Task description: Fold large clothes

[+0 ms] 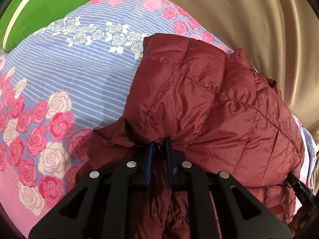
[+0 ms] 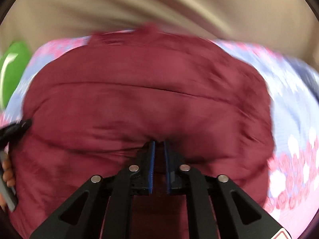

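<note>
A dark red quilted puffer jacket (image 1: pixel 209 103) lies bunched on a bed with a blue striped, rose-patterned sheet (image 1: pixel 65 75). My left gripper (image 1: pixel 159 141) is shut on a fold of the jacket at its near edge. In the right wrist view, which is motion-blurred, the jacket (image 2: pixel 149 91) fills the middle, and my right gripper (image 2: pixel 159 142) is shut on its near edge too. The left gripper (image 2: pixel 14 128) shows at the far left of that view, and the right gripper's tip (image 1: pixel 299 185) shows at the right edge of the left wrist view.
A green pillow with a white stripe (image 1: pixel 39 6) lies at the head of the bed; it also shows in the right wrist view (image 2: pixel 14 67). A beige curtain or wall (image 1: pixel 249 16) runs behind the bed. The sheet (image 2: pixel 295 107) extends right of the jacket.
</note>
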Tool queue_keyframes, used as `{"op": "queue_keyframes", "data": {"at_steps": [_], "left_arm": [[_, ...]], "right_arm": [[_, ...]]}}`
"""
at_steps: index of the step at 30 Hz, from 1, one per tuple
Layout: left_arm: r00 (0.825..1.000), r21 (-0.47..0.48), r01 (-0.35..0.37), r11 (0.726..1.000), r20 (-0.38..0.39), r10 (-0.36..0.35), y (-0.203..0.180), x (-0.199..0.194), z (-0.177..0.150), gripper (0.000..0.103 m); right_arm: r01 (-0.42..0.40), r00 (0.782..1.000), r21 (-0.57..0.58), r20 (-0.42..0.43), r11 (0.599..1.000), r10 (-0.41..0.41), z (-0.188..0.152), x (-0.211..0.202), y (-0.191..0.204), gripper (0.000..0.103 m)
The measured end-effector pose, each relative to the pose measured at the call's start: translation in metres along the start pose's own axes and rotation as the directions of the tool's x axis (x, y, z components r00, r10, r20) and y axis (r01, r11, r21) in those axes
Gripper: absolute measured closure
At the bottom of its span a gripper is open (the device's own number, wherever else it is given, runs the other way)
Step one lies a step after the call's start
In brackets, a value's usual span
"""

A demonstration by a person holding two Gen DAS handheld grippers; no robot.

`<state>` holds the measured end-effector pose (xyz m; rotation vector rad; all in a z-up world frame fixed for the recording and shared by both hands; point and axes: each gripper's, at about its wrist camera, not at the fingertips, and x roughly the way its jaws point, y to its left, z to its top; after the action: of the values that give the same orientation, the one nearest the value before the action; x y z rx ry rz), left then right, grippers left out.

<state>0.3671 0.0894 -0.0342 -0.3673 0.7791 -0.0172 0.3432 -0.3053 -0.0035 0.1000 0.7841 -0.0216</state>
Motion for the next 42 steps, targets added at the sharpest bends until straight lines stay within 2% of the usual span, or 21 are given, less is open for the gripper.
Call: {"op": "queue_keyframes", "data": {"at_steps": [1,3,5,6,8,12,13,17,18,19,23,25,27,28,31,34,36,38,39,41,42], "left_arm": [[1.0,0.0,0.001,1.0,0.0,-0.001,-0.001,0.0,0.0,0.091],[1.0,0.0,-0.001,1.0,0.0,0.001,-0.001,0.001,0.0,0.091],[1.0,-0.002,0.003,1.0,0.0,-0.003,-0.001,0.001,0.001,0.091],[1.0,-0.004,0.005,1.0,0.0,-0.005,0.0,0.0,0.001,0.091],[1.0,-0.009,0.009,1.0,0.001,-0.009,0.001,0.0,0.0,0.091],[0.999,-0.011,0.032,0.999,-0.005,-0.032,0.009,-0.014,-0.008,0.087],[0.999,-0.009,0.042,0.999,-0.01,-0.042,0.013,-0.023,-0.012,0.079],[0.991,0.012,0.128,0.992,-0.041,-0.127,0.037,-0.082,-0.04,0.034],[0.991,0.016,0.128,0.992,-0.05,-0.127,0.045,-0.097,-0.048,0.026],[0.991,0.013,0.116,0.993,-0.067,-0.115,0.059,-0.117,-0.06,0.012],[0.98,-0.075,0.155,0.985,-0.115,-0.163,0.114,-0.169,-0.097,0.01],[0.974,-0.136,0.16,0.978,-0.141,-0.179,0.138,-0.185,-0.115,0.01],[0.96,-0.182,0.187,0.965,-0.177,-0.219,0.157,-0.201,-0.139,0.01],[0.951,-0.188,0.21,0.959,-0.188,-0.245,0.161,-0.208,-0.148,0.01],[0.942,-0.157,0.247,0.956,-0.192,-0.275,0.158,-0.222,-0.167,0.01],[0.921,-0.146,0.296,0.944,-0.218,-0.322,0.146,-0.224,-0.179,0.012],[0.919,-0.137,0.296,0.945,-0.228,-0.321,0.14,-0.221,-0.181,0.023],[0.919,-0.125,0.294,0.948,-0.234,-0.316,0.135,-0.22,-0.182,0.053],[0.916,-0.122,0.301,0.946,-0.24,-0.322,0.133,-0.219,-0.182,0.06],[0.92,-0.106,0.299,0.948,-0.232,-0.316,0.13,-0.223,-0.181,0.091],[0.924,-0.097,0.296,0.95,-0.225,-0.31,0.129,-0.227,-0.18,0.092]], "right_arm": [[0.002,1.0,0.087,-0.009,0.996,-0.001,-0.003,-0.001,-0.029,0.101],[0.022,1.0,0.179,-0.02,0.984,-0.019,-0.01,-0.007,-0.065,0.102],[0.112,0.994,0.24,-0.026,0.964,-0.109,-0.025,-0.025,-0.098,0.087],[0.122,0.992,0.251,-0.019,0.96,-0.121,-0.034,-0.038,-0.108,0.086],[0.115,0.993,0.269,-0.004,0.956,-0.118,-0.054,-0.064,-0.122,0.083],[0.082,0.996,0.312,0.014,0.947,-0.091,-0.113,-0.117,-0.14,0.062],[0.071,0.997,0.323,0.014,0.944,-0.079,-0.128,-0.129,-0.141,0.057],[0.038,0.999,0.336,-0.001,0.941,-0.04,-0.199,-0.18,-0.143,0.041],[0.026,1.0,0.335,-0.01,0.942,-0.024,-0.217,-0.189,-0.141,0.039],[0.019,1.0,0.334,-0.019,0.942,-0.014,-0.23,-0.197,-0.139,0.036],[-0.04,0.997,0.346,-0.044,0.937,0.059,-0.279,-0.218,-0.132,0.032],[-0.055,0.997,0.331,-0.035,0.942,0.07,-0.29,-0.227,-0.121,0.03],[-0.102,0.992,0.322,-0.033,0.941,0.119,-0.295,-0.229,-0.112,0.028],[-0.132,0.989,0.32,-0.028,0.938,0.148,-0.296,-0.229,-0.106,0.027],[-0.159,0.985,0.31,-0.016,0.937,0.173,-0.298,-0.229,-0.095,0.025],[-0.224,0.972,0.342,0.01,0.913,0.235,-0.296,-0.227,-0.09,0.025],[-0.261,0.963,0.377,0.035,0.888,0.268,-0.296,-0.225,-0.09,0.033],[-0.276,0.959,0.402,0.055,0.873,0.277,-0.296,-0.226,-0.089,0.062],[-0.278,0.959,0.409,0.065,0.869,0.277,-0.296,-0.227,-0.088,0.068],[-0.27,0.962,0.412,0.089,0.87,0.257,-0.296,-0.231,-0.086,0.095],[-0.264,0.964,0.411,0.098,0.873,0.246,-0.295,-0.233,-0.086,0.098]]}}
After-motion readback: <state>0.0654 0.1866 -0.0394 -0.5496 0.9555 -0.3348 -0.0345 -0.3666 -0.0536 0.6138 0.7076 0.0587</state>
